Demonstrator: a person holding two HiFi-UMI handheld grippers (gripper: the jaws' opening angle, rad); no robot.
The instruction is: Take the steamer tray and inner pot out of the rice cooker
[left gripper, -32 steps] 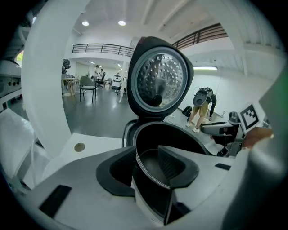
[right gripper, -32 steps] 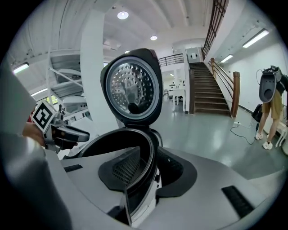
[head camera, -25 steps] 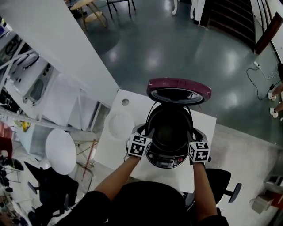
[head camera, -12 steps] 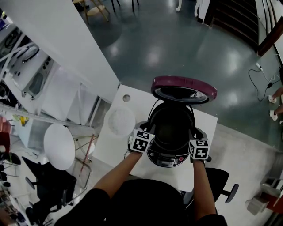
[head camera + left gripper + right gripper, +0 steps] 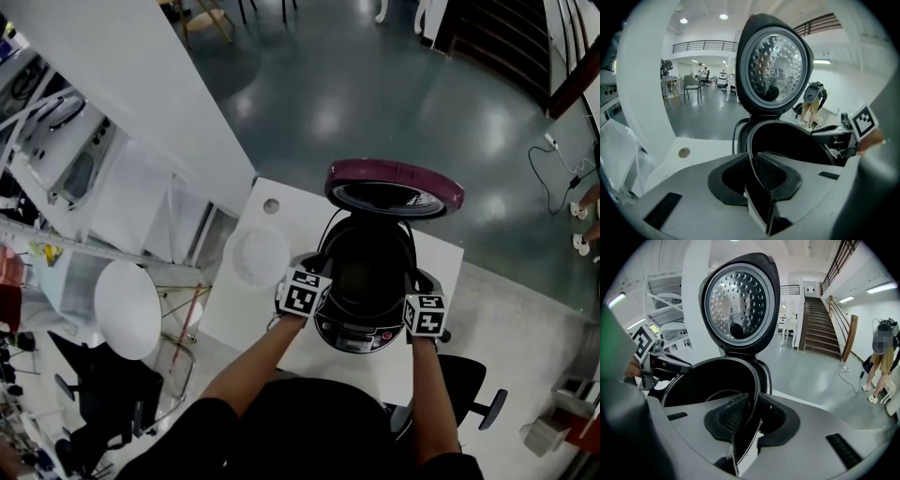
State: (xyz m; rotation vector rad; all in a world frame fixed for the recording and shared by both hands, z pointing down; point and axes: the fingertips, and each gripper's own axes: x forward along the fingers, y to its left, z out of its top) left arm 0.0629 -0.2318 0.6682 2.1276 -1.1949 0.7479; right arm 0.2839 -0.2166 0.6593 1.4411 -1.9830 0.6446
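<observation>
The rice cooker [image 5: 354, 339] stands on a white table [image 5: 244, 328] with its lid [image 5: 394, 183] swung up. Its black inner pot [image 5: 367, 272] sits inside. My left gripper [image 5: 319, 281] is at the pot's left rim, and its closing jaws [image 5: 752, 173] pinch the thin black rim [image 5: 751, 154]. My right gripper [image 5: 411, 292] is at the right rim. Its jaws [image 5: 751, 416] are also closing, with the rim [image 5: 754, 394] between them and a slight gap still showing. A white round tray-like disc [image 5: 258, 258] lies on the table left of the cooker.
A round hole [image 5: 271, 204] marks the table's far left corner. A black chair [image 5: 473, 389] stands at the near right and a white round stool [image 5: 127, 309] at the left. White shelving runs along the far left. A person stands by the stairs [image 5: 881, 362].
Both grippers have stayed at the two sides of the pot's rim. The head view has shifted slightly. The cooker and its raised lid have not moved.
</observation>
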